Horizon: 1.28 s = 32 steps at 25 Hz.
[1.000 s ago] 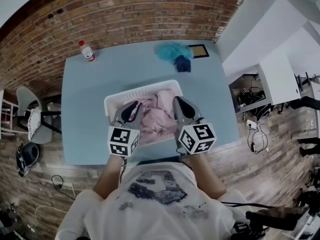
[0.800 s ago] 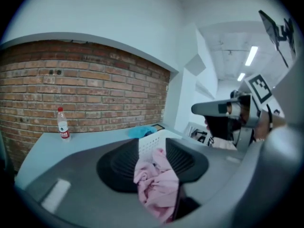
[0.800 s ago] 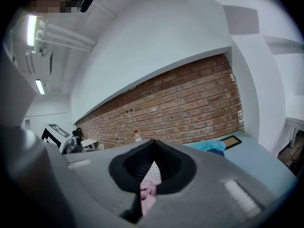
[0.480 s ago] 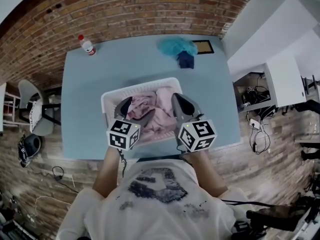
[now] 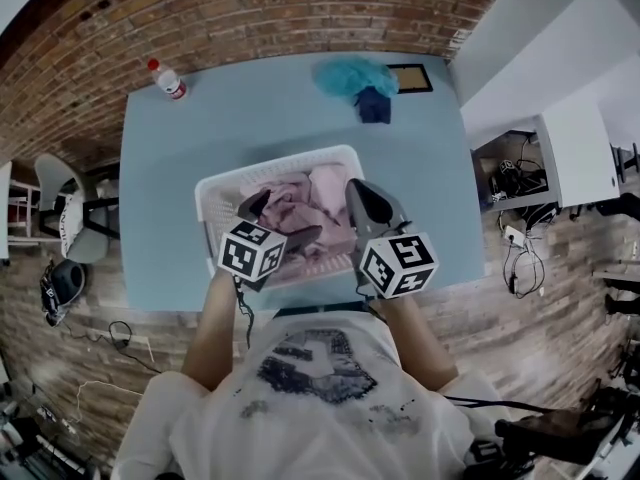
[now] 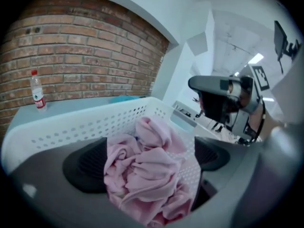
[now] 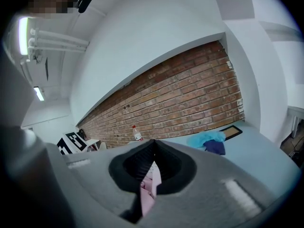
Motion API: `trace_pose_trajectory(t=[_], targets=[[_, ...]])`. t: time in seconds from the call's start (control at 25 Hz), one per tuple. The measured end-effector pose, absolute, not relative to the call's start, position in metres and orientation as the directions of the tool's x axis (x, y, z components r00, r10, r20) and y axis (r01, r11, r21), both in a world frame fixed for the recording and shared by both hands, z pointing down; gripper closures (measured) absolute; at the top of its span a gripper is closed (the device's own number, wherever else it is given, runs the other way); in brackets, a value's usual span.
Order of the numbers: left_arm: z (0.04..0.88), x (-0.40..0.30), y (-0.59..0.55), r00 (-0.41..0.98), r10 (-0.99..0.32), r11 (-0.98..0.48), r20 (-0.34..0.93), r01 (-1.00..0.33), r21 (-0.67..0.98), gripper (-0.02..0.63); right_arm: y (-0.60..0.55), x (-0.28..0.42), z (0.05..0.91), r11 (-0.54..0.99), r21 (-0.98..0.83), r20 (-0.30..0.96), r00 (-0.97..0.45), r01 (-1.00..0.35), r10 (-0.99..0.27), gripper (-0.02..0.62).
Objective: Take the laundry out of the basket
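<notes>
Head view: your white perforated plastic basket (image 5: 270, 163) sits on the light blue table (image 5: 160, 218), toward its 6 o'clock edge, and the crumpled pink laundry (image 5: 300, 203) is still inside it. Your left gripper (image 5: 278, 221) dips into the basket from the 7 o'clock corner. Your right gripper (image 5: 356, 190) rides over the 3 o'clock rim. A clear plastic bottle with a red cap (image 5: 168, 80) stands at 11 o'clock from the basket. A turquoise cloth (image 5: 352, 74) lies at 1 o'clock with a dark blue cloth (image 5: 373, 106) touching it, beside a dark-framed picture (image 5: 410, 76). Left gripper view: your jaws stand wide and have just been opening. The pink heap is between the pads and neither visibly presses it. Right gripper view: the jaws are together at the tips, gripping nothing, and a sliver of pink shows through the slit below.
</notes>
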<state>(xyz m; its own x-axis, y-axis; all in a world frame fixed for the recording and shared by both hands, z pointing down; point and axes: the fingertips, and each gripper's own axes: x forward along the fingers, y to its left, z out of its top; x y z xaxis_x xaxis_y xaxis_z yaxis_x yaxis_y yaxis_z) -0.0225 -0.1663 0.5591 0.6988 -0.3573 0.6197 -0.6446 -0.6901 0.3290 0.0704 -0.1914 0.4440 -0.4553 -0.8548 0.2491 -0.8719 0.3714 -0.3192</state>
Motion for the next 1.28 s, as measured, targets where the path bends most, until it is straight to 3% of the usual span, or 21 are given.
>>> trace_pose_trajectory(t=[0.72, 1.28], targets=[[0.64, -0.001, -0.165, 0.66, -0.106, -0.699, 0.744, -0.581, 0.417, 0.046, -0.213, 0.079, 0.473, 0.331, -0.374, 0.297, -0.45, -0.866, -0.842, 0.598], [0.688, 0.009, -0.171, 0.591, -0.06, -0.694, 0.805, -0.604, 0.392, 0.026, -0.224, 0.091, 0.485, 0.302, -0.408, 0.312, -0.443, -0.861, -0.841, 0.598]])
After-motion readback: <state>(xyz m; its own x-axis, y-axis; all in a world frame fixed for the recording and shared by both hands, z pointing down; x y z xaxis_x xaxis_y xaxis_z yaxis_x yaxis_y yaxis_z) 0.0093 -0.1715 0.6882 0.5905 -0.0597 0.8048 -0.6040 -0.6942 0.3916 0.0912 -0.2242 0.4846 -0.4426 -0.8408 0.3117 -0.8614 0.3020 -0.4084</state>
